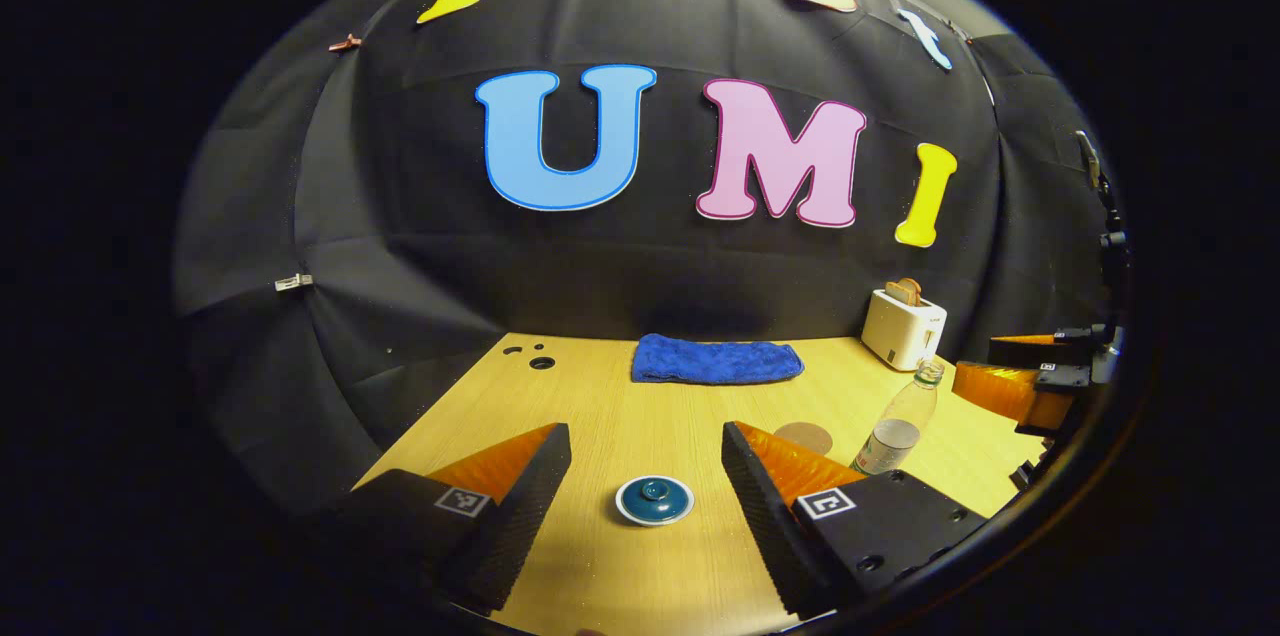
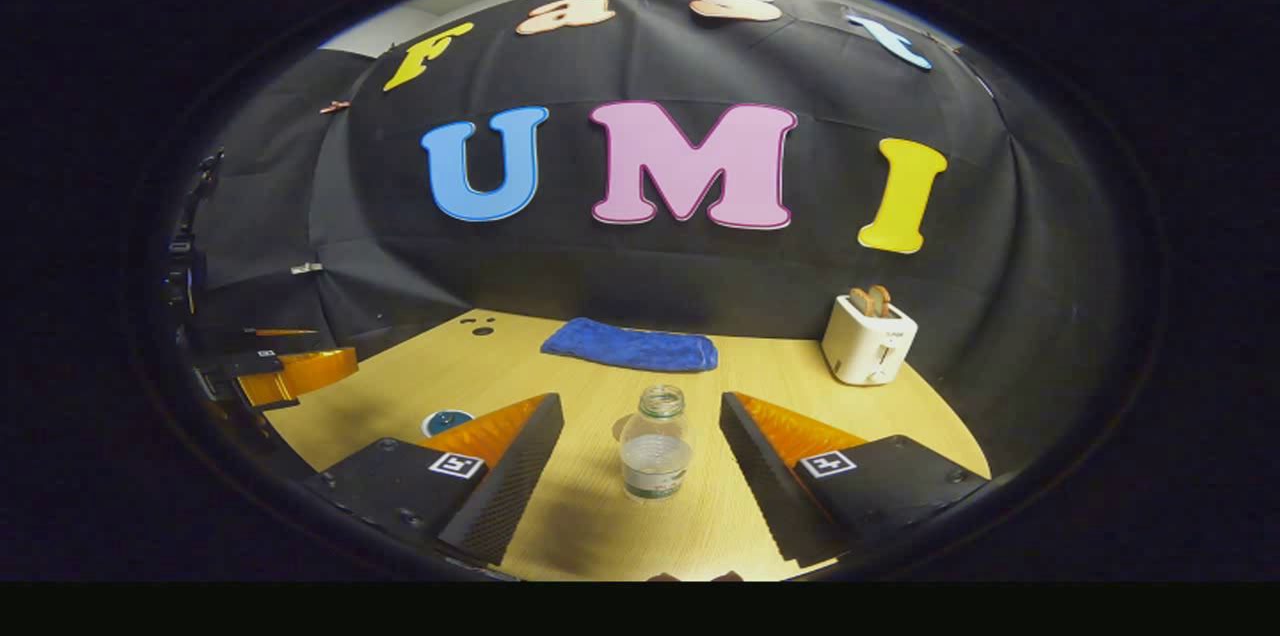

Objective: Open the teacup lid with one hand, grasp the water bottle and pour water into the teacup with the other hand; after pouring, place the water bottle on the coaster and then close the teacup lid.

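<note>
- Nothing's really done yet as far as I can tell: lid on, bottle unpoured.
- The table (image 1: 620, 396) is roomy; blue towel (image 1: 716, 359) and toaster (image 1: 903, 327) sit well back, out of the way.
- Left claw (image 1: 646, 476) spread wide, lined up on the teacup lid (image 1: 654, 499).
- Right claw (image 2: 640, 451) released, water bottle (image 2: 655, 446) standing between its fingers, untouched.
- Coaster (image 1: 804, 436) just beside the bottle.

A light wooden table (image 1: 620, 396) fills the lower middle of both views; black cloth (image 1: 400, 216) hangs behind it as the wall. A blue towel (image 1: 715, 359) lies at the table's far edge; a white toaster (image 2: 868, 341) stands at right, brightly lit from above.
</note>
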{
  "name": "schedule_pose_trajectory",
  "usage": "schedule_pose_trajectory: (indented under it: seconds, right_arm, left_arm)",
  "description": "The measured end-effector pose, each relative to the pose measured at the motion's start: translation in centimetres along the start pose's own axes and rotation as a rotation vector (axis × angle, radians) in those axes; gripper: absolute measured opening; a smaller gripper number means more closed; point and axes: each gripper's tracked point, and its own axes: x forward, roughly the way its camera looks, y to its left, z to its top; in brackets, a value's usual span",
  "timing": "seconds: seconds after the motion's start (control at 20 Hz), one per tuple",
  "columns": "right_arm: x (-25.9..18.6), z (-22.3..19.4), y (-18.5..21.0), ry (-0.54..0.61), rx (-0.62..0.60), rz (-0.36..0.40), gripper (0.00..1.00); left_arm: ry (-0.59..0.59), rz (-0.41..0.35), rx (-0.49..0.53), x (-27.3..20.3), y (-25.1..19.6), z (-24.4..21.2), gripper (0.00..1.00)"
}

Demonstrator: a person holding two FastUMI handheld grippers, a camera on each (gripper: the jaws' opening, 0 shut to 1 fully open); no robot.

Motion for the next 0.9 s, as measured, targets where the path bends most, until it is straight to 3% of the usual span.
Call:
schedule_pose_trajectory:
  seconds: [0.1, 0.9]
  right_arm:
    - [0.1, -0.6, 0.7, 0.019, 0.009, 0.033, 0.98]
    - [0.1, -3.1, 1.4, 0.086, -0.007, 0.078, 0.98]
  left_arm:
    - [0.007, -0.002, 0.01, 0.2, -0.1, -0.3, 0.95]
    - [0.105, 0.01, 0.058, 4.2, -0.4, -6.7, 0.95]
